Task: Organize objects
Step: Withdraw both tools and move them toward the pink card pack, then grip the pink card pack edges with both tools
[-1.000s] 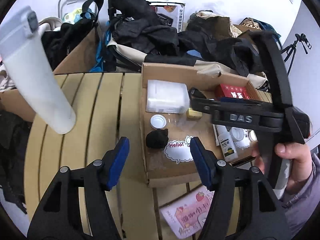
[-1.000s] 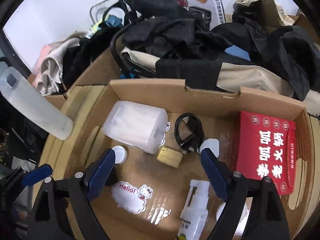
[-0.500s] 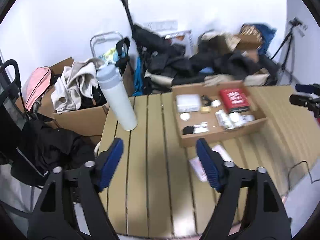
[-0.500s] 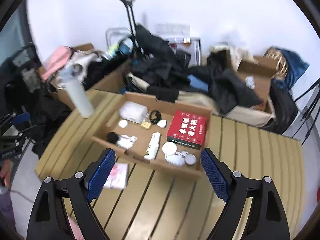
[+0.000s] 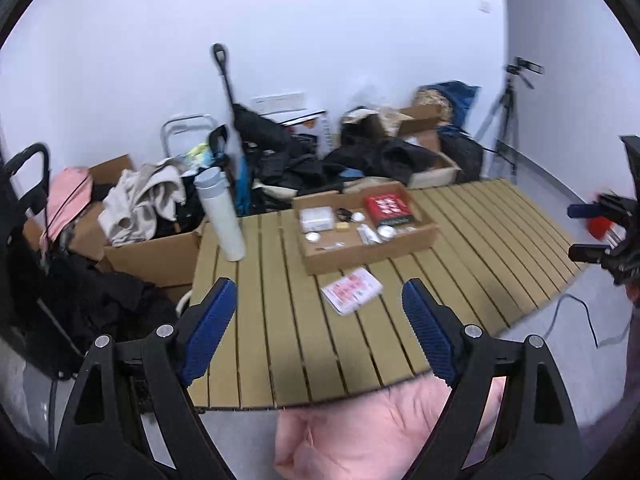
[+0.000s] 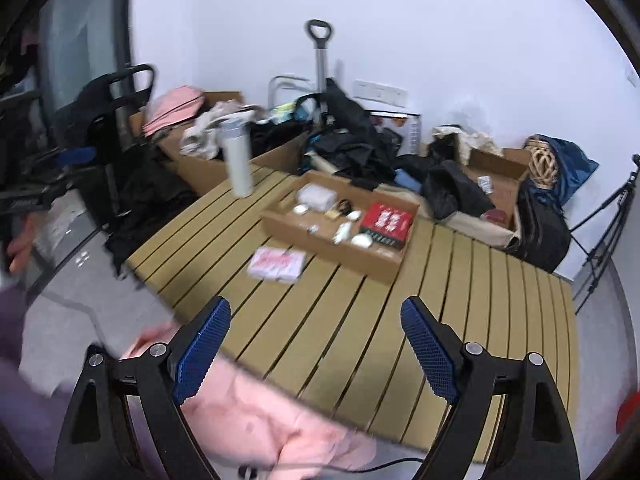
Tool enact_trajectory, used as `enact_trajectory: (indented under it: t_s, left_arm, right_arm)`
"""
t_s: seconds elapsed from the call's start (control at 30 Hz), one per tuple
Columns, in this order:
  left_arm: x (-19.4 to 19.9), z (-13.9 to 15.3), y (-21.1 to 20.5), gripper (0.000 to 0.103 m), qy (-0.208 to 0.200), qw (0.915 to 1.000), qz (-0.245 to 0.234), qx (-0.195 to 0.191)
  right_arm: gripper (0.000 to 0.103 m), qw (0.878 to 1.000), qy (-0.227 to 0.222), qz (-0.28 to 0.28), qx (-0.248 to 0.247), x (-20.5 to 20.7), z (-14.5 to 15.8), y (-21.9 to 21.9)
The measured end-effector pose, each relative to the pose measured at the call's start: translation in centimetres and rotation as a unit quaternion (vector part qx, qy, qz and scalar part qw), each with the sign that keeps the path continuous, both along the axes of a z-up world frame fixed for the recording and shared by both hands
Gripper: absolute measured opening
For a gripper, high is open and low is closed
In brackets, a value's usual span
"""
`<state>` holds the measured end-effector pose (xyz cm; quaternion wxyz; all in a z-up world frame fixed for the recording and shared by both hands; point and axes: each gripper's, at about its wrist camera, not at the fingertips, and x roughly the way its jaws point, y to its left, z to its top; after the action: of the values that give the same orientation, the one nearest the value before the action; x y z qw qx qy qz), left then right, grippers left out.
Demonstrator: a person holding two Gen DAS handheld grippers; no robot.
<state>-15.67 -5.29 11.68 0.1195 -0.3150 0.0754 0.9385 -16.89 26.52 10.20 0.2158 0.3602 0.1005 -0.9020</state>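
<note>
We're well back from the tan slatted worktop (image 5: 280,320) here, and both claws are empty. The left claw (image 5: 318,332) hangs with its blue pads spread wide over the near edge, and the right claw (image 6: 316,350) is spread just as wide, holding nothing.

The shallow brown cardboard tray (image 5: 416,236) sits toward the far side of the worktop, carrying the flat red box with white lettering (image 5: 387,208), the translucent white plastic container (image 5: 317,217), a small white spray bottle (image 6: 343,233) and a few round white lids. Outside it we have 2 loose things: the pink-and-white printed packet (image 5: 352,290) lying flat just in front of the tray, and the tall white cylindrical bottle (image 5: 223,216) standing upright to the tray's left.

Our read is that the packet is the next candidate. It lies flat, so we'd come in low, bite 1 edge, and lift it over the tray wall rather than drag it. The bottle wants a grip around its middle so it stays upright.

Compared with 1 second ago, the change is big: then both claws were right over the tray, close to the container and the sticker on its floor. Now we've pulled far away, the whole worktop is in sight, and pink fabric fills the bottom of both views. The right view is motion-blurred.
</note>
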Motion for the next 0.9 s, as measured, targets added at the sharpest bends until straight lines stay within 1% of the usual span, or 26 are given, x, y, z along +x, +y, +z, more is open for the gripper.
enact_trajectory:
  t_s: [0.03,0.07,0.13,0.17,0.2,0.27,0.3,0.33,0.37,0.4,0.43,0.47,0.5,0.57,0.6,0.63,0.67,0.7,0.73,0.77,0.8,0.83,0.87,0.9]
  left_arm:
    - [0.4,0.5,-0.3,0.082,0.002,0.9999,0.001,-0.011]
    - [0.7,1.3,-0.8,0.082,0.005,0.9994,0.013,-0.032]
    - [1.1,2.8,-1.8,0.083,0.009,0.9985,0.030,-0.045]
    - [1.1,3.6,-2.4,0.085,0.013,0.9984,0.034,-0.043]
    - [0.9,4.5,-3.1,0.089,0.018,0.9984,0.041,-0.033]
    - [0.4,4.9,-3.7,0.096,0.026,0.9982,0.052,-0.013]
    - [0.2,4.7,-3.8,0.096,0.029,0.9982,0.053,-0.006]
    - [-0.4,4.0,-3.7,0.096,0.027,0.9983,0.051,0.007]
    - [-0.9,3.2,-3.6,0.096,0.022,0.9985,0.048,0.014]
    - [-2.1,1.6,-3.1,0.096,0.012,0.9987,0.046,0.020]
    - [-2.8,0.4,-2.8,0.096,0.004,0.9986,0.046,0.025]
    - [-3.7,-0.9,-2.4,0.096,-0.002,0.9984,0.048,0.031]
    - [-4.9,-2.9,-1.9,0.096,-0.001,0.9980,0.051,0.036]
    - [-6.6,-7.1,-0.8,0.096,0.009,0.9972,0.069,0.028]
    - [-8.2,-10.6,0.3,0.095,-0.005,0.9972,0.073,0.018]
    - [-9.2,-12.7,0.9,0.095,-0.024,0.9973,0.068,0.014]
    - [-10.8,-15.6,1.7,0.095,-0.053,0.9968,0.059,0.015]
    - [-11.9,-17.4,2.1,0.095,-0.070,0.9957,0.058,0.017]
    - [-13.4,-19.5,2.6,0.094,-0.087,0.9941,0.060,0.024]
    - [-14.7,-20.9,2.8,0.093,-0.093,0.9935,0.058,0.032]
    - [-15.9,-22.1,3.1,0.090,-0.097,0.9927,0.059,0.041]
    - [-17.0,-23.1,3.2,0.088,-0.104,0.9914,0.059,0.053]
    - [-18.7,-24.4,3.1,0.082,-0.118,0.9885,0.062,0.073]
    - [-19.6,-25.2,2.9,0.073,-0.132,0.9851,0.068,0.087]
  right_arm:
    - [0.090,1.000,-0.005,0.015,0.002,1.2,0.4,0.6]
    - [0.090,1.000,-0.005,0.017,0.015,2.2,0.9,1.3]
    - [0.090,0.999,0.011,-0.001,0.048,3.9,2.9,3.0]
    - [0.090,0.998,0.024,-0.013,0.060,4.6,4.2,3.9]
    - [0.090,0.997,0.036,-0.024,0.067,5.1,5.3,4.8]
    - [0.090,0.994,0.062,-0.048,0.071,5.7,7.3,6.3]
    - [0.090,0.994,0.070,-0.050,0.063,5.7,7.9,6.8]
    - [0.090,0.995,0.075,-0.047,0.043,5.4,8.2,7.3]
    - [0.090,0.996,0.073,-0.039,0.015,4.8,8.2,7.6]
    - [0.090,0.997,0.065,-0.030,-0.012,4.0,7.8,7.7]
    - [0.090,0.998,0.047,-0.018,-0.037,2.5,6.8,7.4]
    - [0.090,0.998,0.028,-0.011,-0.046,0.8,5.5,6.8]
    - [0.090,0.999,0.011,-0.008,-0.047,-0.8,3.9,5.9]
    - [0.090,0.998,-0.034,-0.004,-0.048,-4.4,0.0,4.0]
    - [0.090,0.997,-0.060,-0.004,-0.050,-6.4,-2.5,2.9]
    - [0.090,0.995,-0.093,-0.009,-0.047,-8.9,-6.0,1.4]
    - [0.090,0.993,-0.110,-0.011,-0.039,-10.5,-8.5,0.1]
    - [0.089,0.992,-0.121,-0.012,-0.030,-12.0,-10.8,-1.3]
    - [0.085,0.992,-0.123,-0.014,-0.023,-13.6,-13.2,-2.9]
    - [0.081,0.992,-0.120,-0.016,-0.021,-15.1,-15.1,-4.3]
    - [0.070,0.992,-0.121,-0.013,-0.031,-17.2,-17.1,-5.8]
    - [0.062,0.991,-0.126,-0.011,-0.045,-18.9,-18.6,-7.0]
    - [0.060,0.989,-0.133,-0.012,-0.058,-20.7,-20.0,-8.1]
    - [0.057,0.988,-0.140,-0.014,-0.067,-22.1,-21.2,-8.7]
